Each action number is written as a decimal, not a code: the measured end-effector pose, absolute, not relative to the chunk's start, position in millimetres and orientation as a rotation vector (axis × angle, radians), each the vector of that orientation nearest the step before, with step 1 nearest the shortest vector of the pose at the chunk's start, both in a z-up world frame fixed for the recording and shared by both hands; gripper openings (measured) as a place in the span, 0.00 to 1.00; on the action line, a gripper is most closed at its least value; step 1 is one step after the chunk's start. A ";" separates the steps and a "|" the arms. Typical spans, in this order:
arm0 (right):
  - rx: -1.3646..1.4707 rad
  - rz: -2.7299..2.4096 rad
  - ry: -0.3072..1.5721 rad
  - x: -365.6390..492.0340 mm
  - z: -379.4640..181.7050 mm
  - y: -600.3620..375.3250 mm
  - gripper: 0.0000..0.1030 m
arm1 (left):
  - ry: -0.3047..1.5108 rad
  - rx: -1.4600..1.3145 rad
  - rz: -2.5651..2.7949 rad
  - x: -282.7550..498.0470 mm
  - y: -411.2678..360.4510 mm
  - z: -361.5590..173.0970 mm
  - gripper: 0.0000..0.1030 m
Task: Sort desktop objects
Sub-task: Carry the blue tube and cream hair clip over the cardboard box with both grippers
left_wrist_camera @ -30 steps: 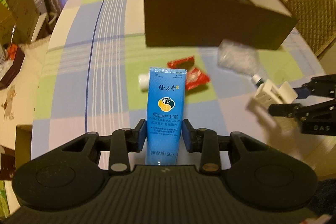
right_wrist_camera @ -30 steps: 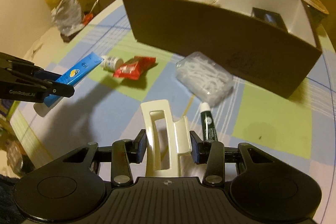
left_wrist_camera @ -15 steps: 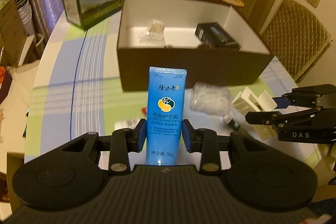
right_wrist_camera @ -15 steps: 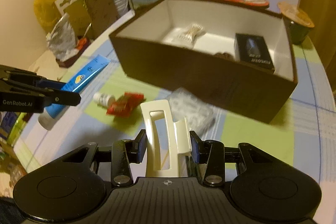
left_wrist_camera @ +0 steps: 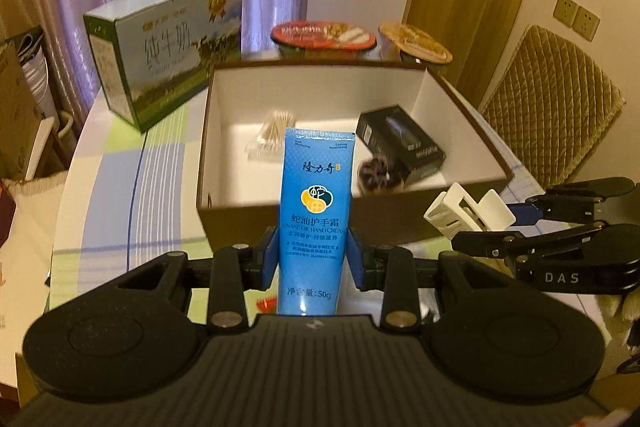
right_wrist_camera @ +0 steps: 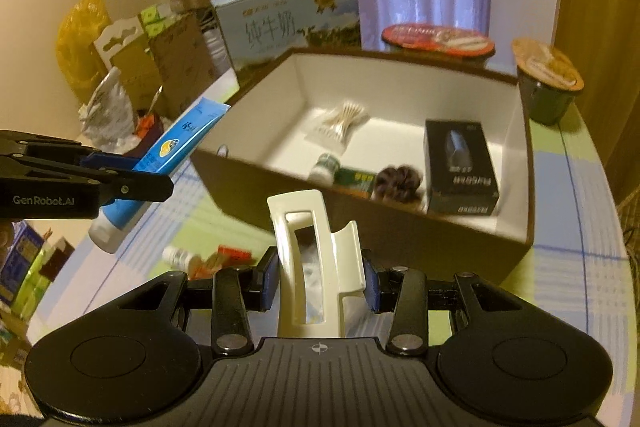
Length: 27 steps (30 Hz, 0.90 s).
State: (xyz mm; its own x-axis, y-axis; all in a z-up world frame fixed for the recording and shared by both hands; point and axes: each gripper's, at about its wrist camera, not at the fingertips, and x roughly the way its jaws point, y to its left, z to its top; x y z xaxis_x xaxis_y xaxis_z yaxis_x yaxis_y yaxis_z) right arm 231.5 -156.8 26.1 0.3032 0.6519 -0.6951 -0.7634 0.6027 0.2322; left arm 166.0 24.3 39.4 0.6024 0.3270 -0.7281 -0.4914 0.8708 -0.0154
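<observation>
Hand cream tube [left_wrist_camera: 316,203] and hair claw [right_wrist_camera: 316,259] sit clamped in their grippers before the box wall [right_wrist_camera: 400,227].

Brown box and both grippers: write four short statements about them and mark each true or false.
1. The left gripper is shut on the blue hand cream tube. True.
2. The right gripper is empty. False: it clamps a white hair claw clip.
3. The brown box already holds a black carton and cotton swabs. True.
4. The tube lies inside the box. False: it is held outside it.
</observation>
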 end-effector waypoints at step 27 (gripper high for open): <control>-0.145 0.850 0.828 343.2 25.2 -92.2 0.38 | 0.874 -0.225 0.574 282.0 121.2 9.6 0.30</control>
